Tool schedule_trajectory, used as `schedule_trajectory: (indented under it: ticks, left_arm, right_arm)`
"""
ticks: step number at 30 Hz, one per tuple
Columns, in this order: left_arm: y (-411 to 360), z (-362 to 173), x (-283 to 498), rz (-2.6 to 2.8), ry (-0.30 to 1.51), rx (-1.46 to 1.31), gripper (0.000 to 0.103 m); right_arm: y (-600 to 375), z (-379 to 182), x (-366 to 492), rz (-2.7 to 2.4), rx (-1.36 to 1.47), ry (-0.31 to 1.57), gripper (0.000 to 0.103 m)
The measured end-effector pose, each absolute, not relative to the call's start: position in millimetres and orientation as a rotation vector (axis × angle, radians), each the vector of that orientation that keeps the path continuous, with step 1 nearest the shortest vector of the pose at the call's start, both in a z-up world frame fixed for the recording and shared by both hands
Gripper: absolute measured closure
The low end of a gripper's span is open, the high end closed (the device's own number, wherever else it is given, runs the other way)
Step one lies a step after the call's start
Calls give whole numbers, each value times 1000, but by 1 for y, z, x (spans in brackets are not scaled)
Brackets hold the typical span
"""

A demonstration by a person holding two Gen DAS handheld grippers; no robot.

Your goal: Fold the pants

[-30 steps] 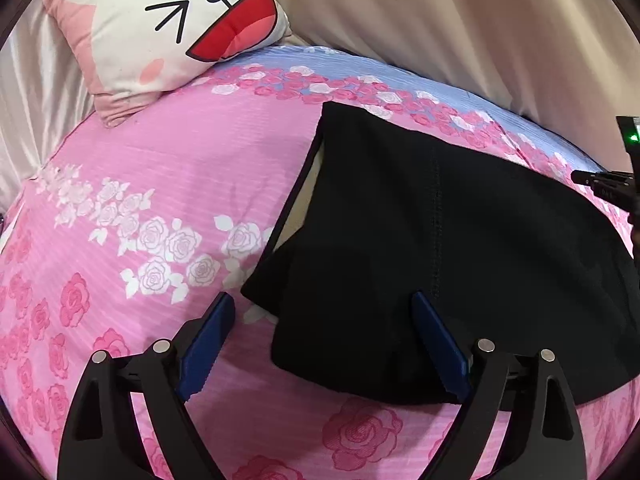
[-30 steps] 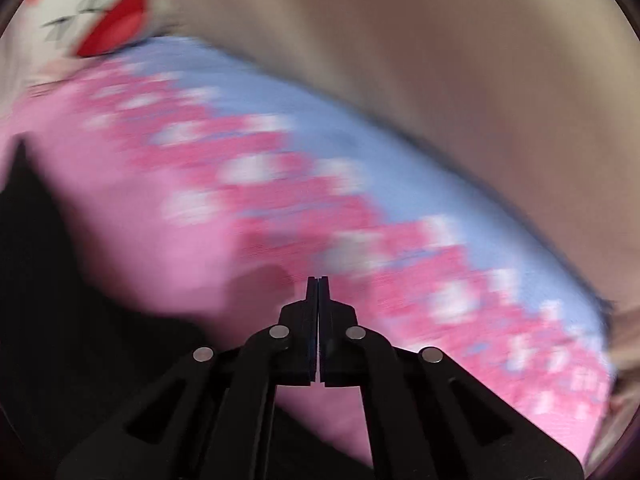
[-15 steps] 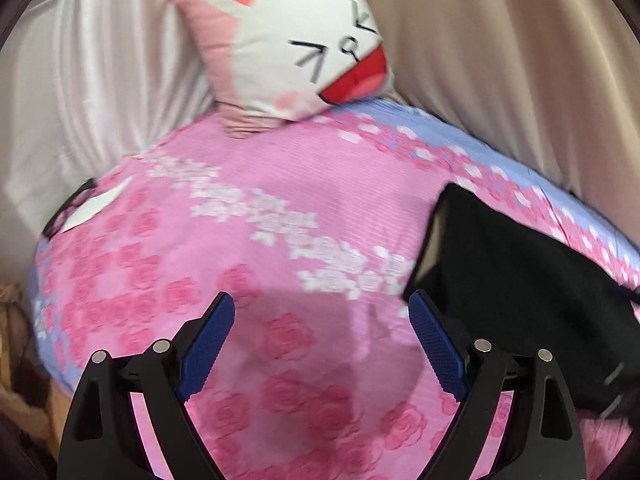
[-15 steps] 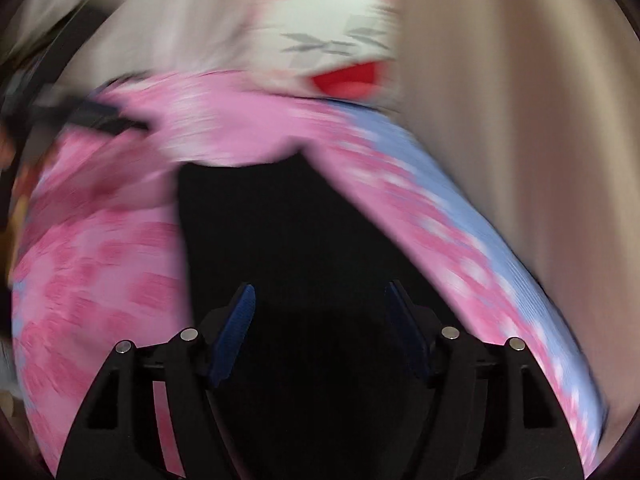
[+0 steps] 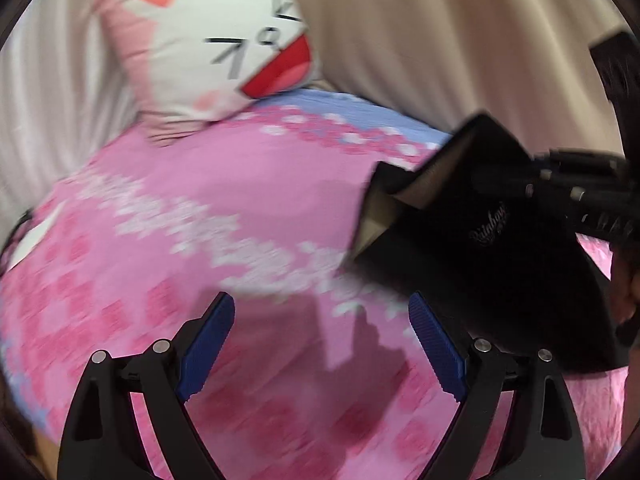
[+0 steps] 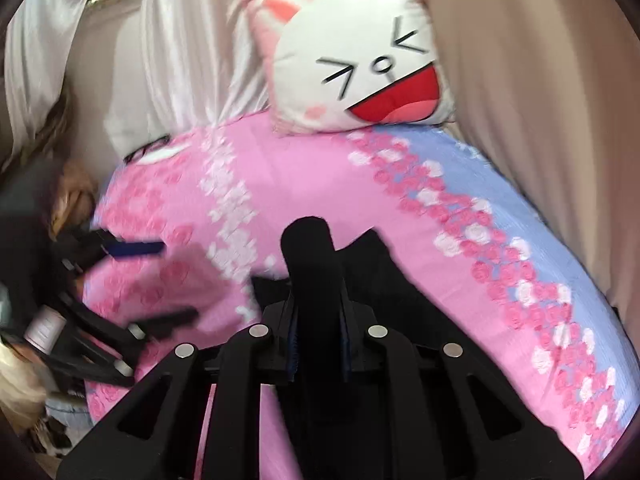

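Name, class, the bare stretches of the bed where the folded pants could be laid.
Free: the pink sheet between the cat pillow and the lifted black pants. Crowded: the side where both grippers work.

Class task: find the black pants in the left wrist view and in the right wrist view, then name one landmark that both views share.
Left wrist view: black pants at right, lifted off the bedsheet.
Right wrist view: black pants at lower centre, bunched between the right gripper fingers.
Shared landmark: cartoon-face pillow at the bed's far end.
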State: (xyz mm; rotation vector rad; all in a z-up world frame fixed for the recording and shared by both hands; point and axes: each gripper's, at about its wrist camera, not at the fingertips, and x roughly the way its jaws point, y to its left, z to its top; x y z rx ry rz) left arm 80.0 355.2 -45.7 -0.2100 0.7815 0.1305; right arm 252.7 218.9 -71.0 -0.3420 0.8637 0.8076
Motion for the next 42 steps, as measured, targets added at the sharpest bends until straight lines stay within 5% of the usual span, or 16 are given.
schedule_trajectory:
  ticks: [10,12,14,17,21,25,27,29,31,37,40,42]
  left_arm:
    - [347,-76,144,-7,869,-314,17]
    - [341,-84,157,-32,900,-318,26]
    - [328,-84,161,54,921,-164,68]
    - [342,-81,144,-25,946,-264,80]
    - [351,-78,95,-75,951,-347,80]
    - [353,-76,71,-38,930,-371,77]
    - [357,-77,65,84,962,-312,84]
    - [374,-72,47,216,966,-250,72]
    - [391,-66,31,247,959,-275,71]
    - [387,-6,14,274,809,-236,68]
    - [346,12,42,168,734,-167,39]
    - [313,4,75,110,725,-98,37]
  right_arm:
    - [216,-44,262,617,-392,717,89]
    - [216,-35,267,591,-402,701,89]
    - [215,-27,271,556,-414,676,89]
    - [215,-14,269,545,-386,633,89]
    - [234,-25,247,602,-425,622,89]
    - [275,-97,205,787,-499,771,89]
    - [286,-137,190,846,-495,865,91]
    - [284,-155,176,870,-488,862,82]
    - [269,-142,170,948,-385,891,41]
    - [138,-65,195,739,-168,731,42]
    - [44,-60,235,310,-248,714,43]
    - [-12,-68,265,147,-229,771,51]
